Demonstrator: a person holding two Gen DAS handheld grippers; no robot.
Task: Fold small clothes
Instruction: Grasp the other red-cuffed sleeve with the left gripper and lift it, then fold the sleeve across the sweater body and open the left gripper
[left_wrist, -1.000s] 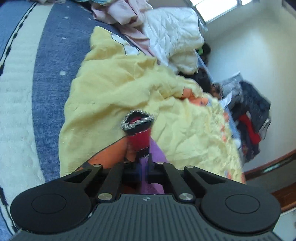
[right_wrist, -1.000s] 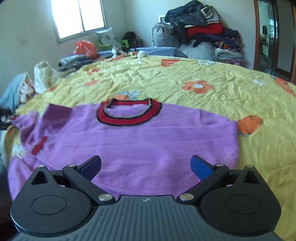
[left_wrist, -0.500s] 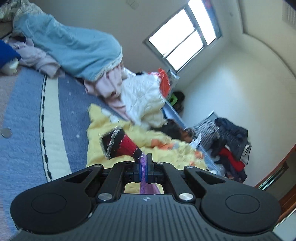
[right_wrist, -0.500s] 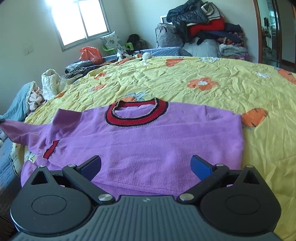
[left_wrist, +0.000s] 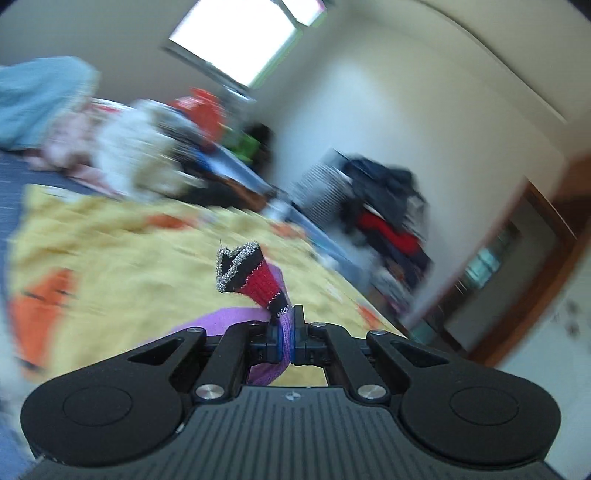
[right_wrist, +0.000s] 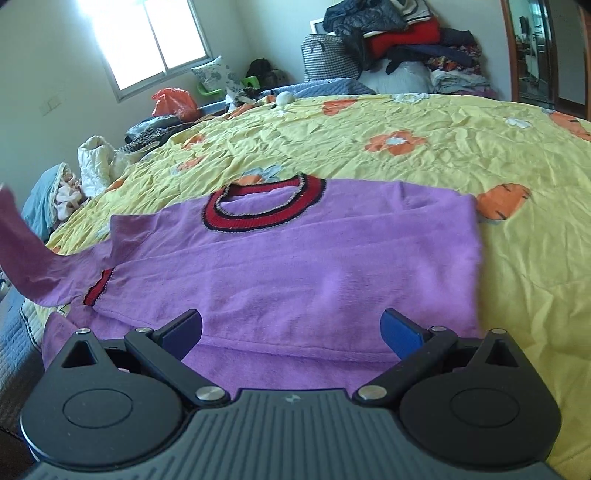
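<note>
A small purple sweater (right_wrist: 314, 258) with a red and black collar (right_wrist: 264, 206) lies flat on the yellow flowered bedspread (right_wrist: 388, 118). My left gripper (left_wrist: 286, 332) is shut on the sweater's left sleeve just behind its red, black and silver cuff (left_wrist: 251, 275). The sleeve is lifted off the bed; it shows raised at the left edge of the right wrist view (right_wrist: 22, 251). My right gripper (right_wrist: 291, 328) is open and empty, just above the sweater's near hem.
Piles of clothes and bags (right_wrist: 388, 48) stand at the far side of the bed. More bedding and clothes (right_wrist: 74, 177) lie at the left. A window (right_wrist: 155, 40) is in the far wall. A doorway (right_wrist: 535, 51) is at the right.
My left gripper has lifted the sleeve cuff up off the bed and swung it towards the sweater's body. The right gripper has moved slightly closer to the hem.
</note>
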